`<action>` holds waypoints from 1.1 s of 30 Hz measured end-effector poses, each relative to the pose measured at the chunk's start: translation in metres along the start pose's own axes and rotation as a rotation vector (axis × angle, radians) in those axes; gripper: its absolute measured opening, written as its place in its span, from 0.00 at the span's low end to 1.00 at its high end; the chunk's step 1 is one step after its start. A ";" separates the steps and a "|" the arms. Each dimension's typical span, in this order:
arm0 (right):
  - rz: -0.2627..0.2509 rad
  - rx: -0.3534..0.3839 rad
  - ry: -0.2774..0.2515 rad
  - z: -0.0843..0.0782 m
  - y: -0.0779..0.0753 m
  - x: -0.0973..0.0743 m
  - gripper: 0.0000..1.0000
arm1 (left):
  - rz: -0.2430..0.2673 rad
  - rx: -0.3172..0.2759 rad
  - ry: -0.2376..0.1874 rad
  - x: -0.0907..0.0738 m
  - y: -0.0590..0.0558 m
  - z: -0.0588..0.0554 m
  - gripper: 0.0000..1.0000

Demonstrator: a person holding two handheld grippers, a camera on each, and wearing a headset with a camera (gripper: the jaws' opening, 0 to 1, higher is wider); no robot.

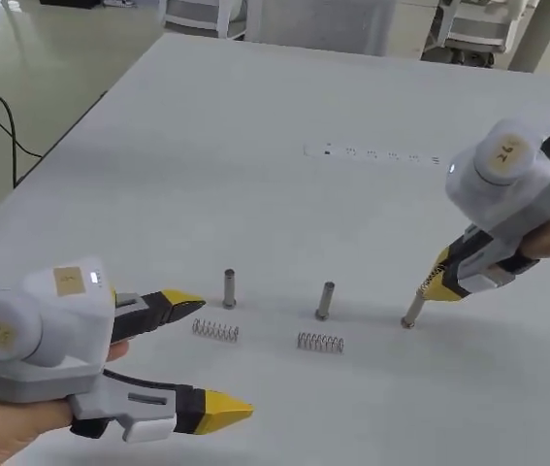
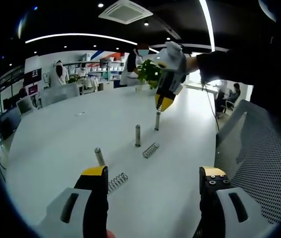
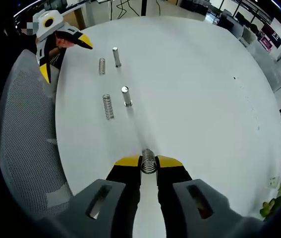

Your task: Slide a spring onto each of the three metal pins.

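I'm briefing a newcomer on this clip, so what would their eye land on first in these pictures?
Probably the right gripper, its yellow-tipped jaws shut on a spring at the top of the far-right pin in the head view. Next, the left pin and middle pin standing bare on the white table, with loose springs lying just in front of them. The left gripper hangs open at the near left.

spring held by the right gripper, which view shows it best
The right gripper view: the spring sits close up, pinched between the jaws. In the head and left gripper views it is too small to make out.
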State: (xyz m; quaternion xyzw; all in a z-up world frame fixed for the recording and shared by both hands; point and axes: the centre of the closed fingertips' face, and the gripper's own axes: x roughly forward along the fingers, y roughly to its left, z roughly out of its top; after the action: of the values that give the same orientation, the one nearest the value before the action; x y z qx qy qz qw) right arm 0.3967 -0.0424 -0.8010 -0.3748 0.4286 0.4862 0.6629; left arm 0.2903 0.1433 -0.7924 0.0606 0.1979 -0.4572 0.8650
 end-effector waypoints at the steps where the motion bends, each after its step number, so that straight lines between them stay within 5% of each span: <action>1: 0.002 -0.001 0.001 0.000 0.000 0.001 0.13 | 0.000 0.000 0.000 0.000 0.000 0.000 0.74; 33: 0.041 0.003 0.072 -0.020 0.009 0.047 0.13 | 0.012 -0.007 0.009 -0.002 0.004 0.001 0.73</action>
State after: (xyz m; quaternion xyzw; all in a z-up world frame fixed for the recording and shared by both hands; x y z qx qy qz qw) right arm 0.3916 -0.0437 -0.8530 -0.3823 0.4606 0.4854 0.6372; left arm 0.2931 0.1470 -0.7915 0.0609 0.2028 -0.4510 0.8670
